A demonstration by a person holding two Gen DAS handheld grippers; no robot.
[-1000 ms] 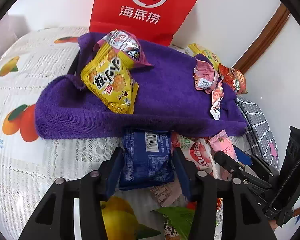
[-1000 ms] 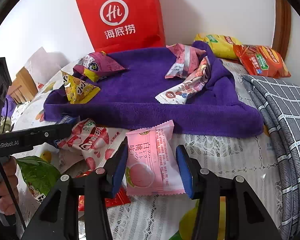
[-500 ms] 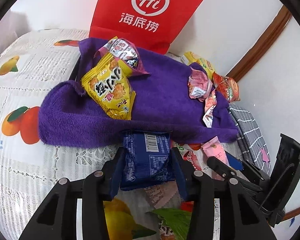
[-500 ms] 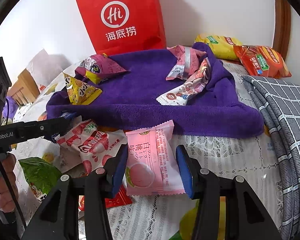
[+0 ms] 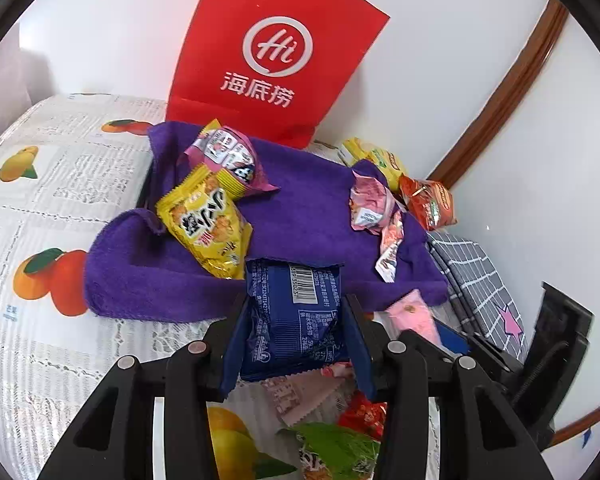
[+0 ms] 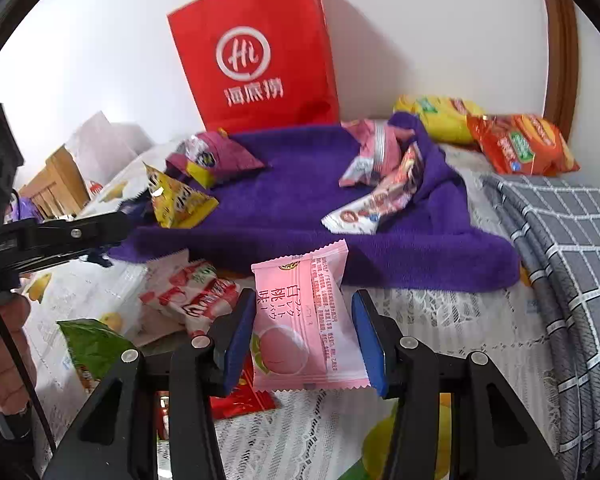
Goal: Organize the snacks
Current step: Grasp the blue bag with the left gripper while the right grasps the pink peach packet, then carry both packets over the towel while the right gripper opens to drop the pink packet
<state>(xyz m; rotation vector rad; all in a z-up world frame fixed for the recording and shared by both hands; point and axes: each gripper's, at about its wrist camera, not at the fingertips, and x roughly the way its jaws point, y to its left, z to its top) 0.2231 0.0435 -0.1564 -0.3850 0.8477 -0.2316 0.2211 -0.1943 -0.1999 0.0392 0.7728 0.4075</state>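
In the left wrist view our left gripper [image 5: 296,336] is clamped on the dark blue foil snack packet [image 5: 294,312], whose top edge covers the front rim of the folded purple towel [image 5: 308,216]. Our right gripper [image 6: 300,336] pinches the pink peach-printed snack packet [image 6: 304,320] just before that towel; its lower end hides small red wrappers [image 6: 240,400]. Both grippers tilt downward.

Green packet [image 5: 336,450] (bottom edge) hidden behind the tongs.

Bright, even daylight and sharp focus. The bag [image 6: 256,56] throws a soft shadow rightward on the wall. Fisheye bends the edges, corners black.
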